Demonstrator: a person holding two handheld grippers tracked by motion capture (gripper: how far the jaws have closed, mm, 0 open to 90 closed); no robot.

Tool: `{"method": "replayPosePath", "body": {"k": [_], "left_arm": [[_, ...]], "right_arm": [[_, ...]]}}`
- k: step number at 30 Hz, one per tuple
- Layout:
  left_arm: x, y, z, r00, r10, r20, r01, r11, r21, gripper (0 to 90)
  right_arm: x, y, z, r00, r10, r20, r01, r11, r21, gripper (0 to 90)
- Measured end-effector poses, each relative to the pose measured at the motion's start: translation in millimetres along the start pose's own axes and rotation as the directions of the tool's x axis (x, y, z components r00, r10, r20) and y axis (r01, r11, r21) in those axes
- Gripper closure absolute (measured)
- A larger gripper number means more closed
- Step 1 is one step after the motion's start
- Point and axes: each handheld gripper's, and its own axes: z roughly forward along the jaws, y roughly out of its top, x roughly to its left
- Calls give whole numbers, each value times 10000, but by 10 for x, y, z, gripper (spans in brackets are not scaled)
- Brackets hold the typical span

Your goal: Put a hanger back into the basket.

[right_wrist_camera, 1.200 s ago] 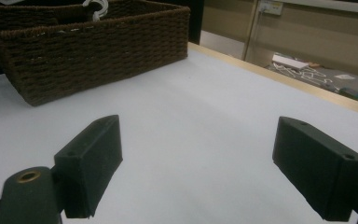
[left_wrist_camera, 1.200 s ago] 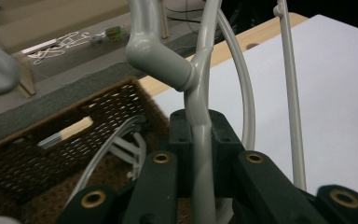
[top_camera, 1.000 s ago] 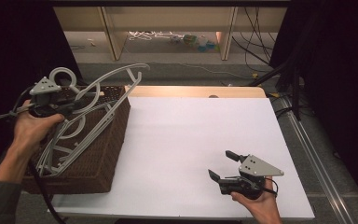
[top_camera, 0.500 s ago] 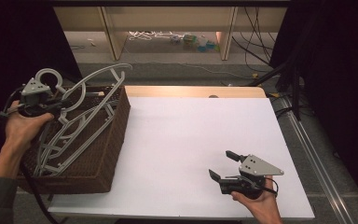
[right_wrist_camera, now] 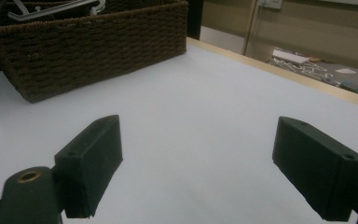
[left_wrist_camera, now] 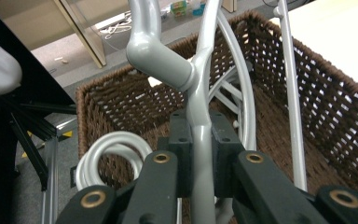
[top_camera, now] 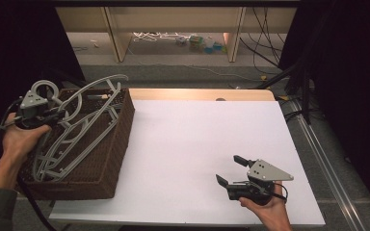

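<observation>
A dark brown wicker basket (top_camera: 115,144) stands at the table's left edge with grey plastic hangers (top_camera: 84,125) sticking out of it. My left gripper (top_camera: 53,117) is over the basket's left rim, shut on the stem of one grey hanger (left_wrist_camera: 200,107); its jaws clamp the stem from both sides, just below the hook's neck. Another hanger's hook (left_wrist_camera: 114,149) curls below inside the basket (left_wrist_camera: 340,107). My right gripper (top_camera: 235,171) rests low at the front right of the white table, open, with nothing between its fingers (right_wrist_camera: 91,163). The basket (right_wrist_camera: 88,46) lies ahead of it to the left.
The white tabletop (top_camera: 207,144) has a wooden strip (top_camera: 197,94) along its far edge. Beyond it are shelf legs and small items on the floor (top_camera: 192,41). Cables (top_camera: 279,72) run down at the far right.
My left gripper has drawn back to the left with the hanger, so the hanger now stands less far over the basket's right side. The right gripper has stayed put.
</observation>
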Motion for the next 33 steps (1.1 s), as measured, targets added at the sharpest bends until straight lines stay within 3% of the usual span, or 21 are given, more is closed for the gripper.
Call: {"method": "replayPosePath", "body": {"k": [3,8,20,33], "left_arm": [[7,-53,24,10000,-25,45,25,10000,82,820],[33,-121,60,9998,-197,20,197,9993,314,820],[74,-247,128,10000,59,58,-64,9952,980,820],[48,-371,257,9998,-85,166,59,9887,1498,818]], "right_arm": [[5,-5,17,10000,9,-27,-10,9999,-164,166],[0,-1,2,10000,2,-12,-2,10000,23,166],[-8,-3,1,10000,51,42,-51,10000,28,166],[-7,-5,3,10000,32,33,-32,10000,47,166]]}}
